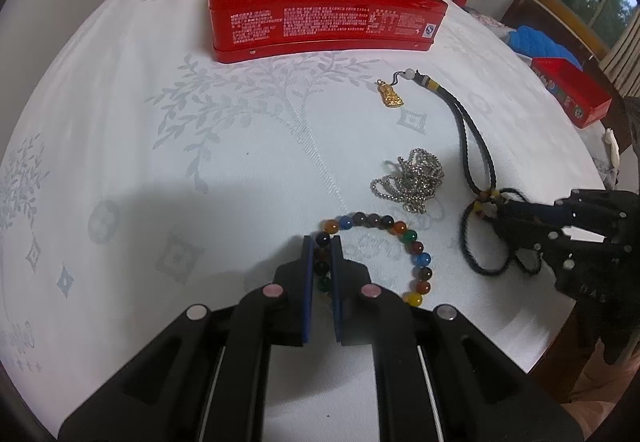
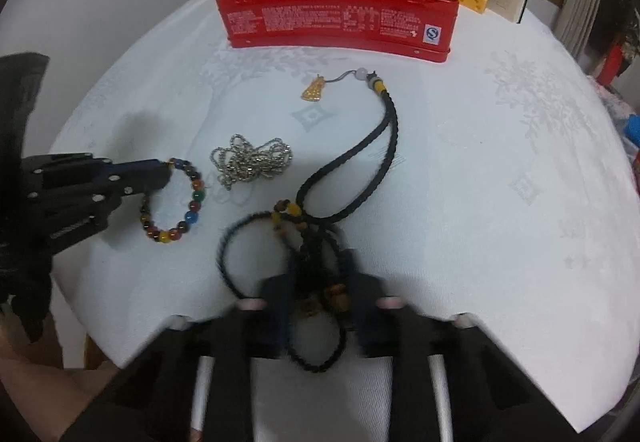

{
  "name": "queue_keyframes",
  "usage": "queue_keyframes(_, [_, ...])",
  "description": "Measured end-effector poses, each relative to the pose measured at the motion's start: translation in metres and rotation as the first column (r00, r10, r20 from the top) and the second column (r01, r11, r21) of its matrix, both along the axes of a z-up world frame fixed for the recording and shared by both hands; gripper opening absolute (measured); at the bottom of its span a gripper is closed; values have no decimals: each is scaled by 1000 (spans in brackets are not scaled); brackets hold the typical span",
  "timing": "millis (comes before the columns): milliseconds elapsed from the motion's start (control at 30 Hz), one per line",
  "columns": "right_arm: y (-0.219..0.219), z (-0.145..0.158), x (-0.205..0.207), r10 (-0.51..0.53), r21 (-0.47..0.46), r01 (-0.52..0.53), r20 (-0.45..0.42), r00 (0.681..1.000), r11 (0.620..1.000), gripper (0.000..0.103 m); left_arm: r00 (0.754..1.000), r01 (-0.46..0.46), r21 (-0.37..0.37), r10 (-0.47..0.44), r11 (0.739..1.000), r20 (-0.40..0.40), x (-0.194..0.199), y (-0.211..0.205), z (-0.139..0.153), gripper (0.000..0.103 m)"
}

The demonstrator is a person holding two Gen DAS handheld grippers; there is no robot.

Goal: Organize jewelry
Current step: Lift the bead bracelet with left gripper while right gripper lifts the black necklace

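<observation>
- The left gripper sits farthest left; its fingers are drawn narrow around one side of the bead bracelet, which lies flat on the white tablecloth, not yet lifted.
- Next comes the silver ball chain, heaped loose between bracelet and cord; untouched.
- The black cord necklace follows, its gold pendant near the red tin; the right gripper straddles its knotted end, but blur hides whether the fingers actually pinch it; I cannot tell.
- Judging by this, nothing appears stowed yet; the tin's interior is hidden; all three pieces remain to be boxed.
</observation>
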State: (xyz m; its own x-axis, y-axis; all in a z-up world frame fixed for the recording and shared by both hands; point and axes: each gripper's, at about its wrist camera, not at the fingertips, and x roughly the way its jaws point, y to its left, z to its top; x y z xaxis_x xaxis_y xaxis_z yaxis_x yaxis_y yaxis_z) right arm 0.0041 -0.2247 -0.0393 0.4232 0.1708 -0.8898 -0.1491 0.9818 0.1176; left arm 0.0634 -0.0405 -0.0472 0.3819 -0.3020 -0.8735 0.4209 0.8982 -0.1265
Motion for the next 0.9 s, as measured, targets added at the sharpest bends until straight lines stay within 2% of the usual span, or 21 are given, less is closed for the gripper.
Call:
queue_keyframes(167, [-12, 8, -3, -2, 75, 1, 13, 1000, 997, 9, 1000, -8, -17, 8, 1000, 5, 0, 3, 3, 6])
queue_keyframes(333, [-26, 27, -13, -10, 148, 1, 58, 998, 989, 8, 1000, -3, -69, 4, 998, 15, -2, 9, 12, 6])
queue_keyframes(433, [-34, 36, -16, -22, 165, 8, 85, 996, 986, 8, 999, 3, -89, 0, 996, 33, -3, 10, 20, 6])
queue_keyframes(667, [-46, 43, -15, -44, 196, 23, 104, 994, 980, 8, 1000, 3, -151, -2, 989, 9, 4, 15, 31, 6])
queue_keyframes(900, [-51, 52, -7, -41, 232, 12, 122, 992, 973, 8, 998, 10, -176, -1, 984, 55, 2, 16, 54, 6])
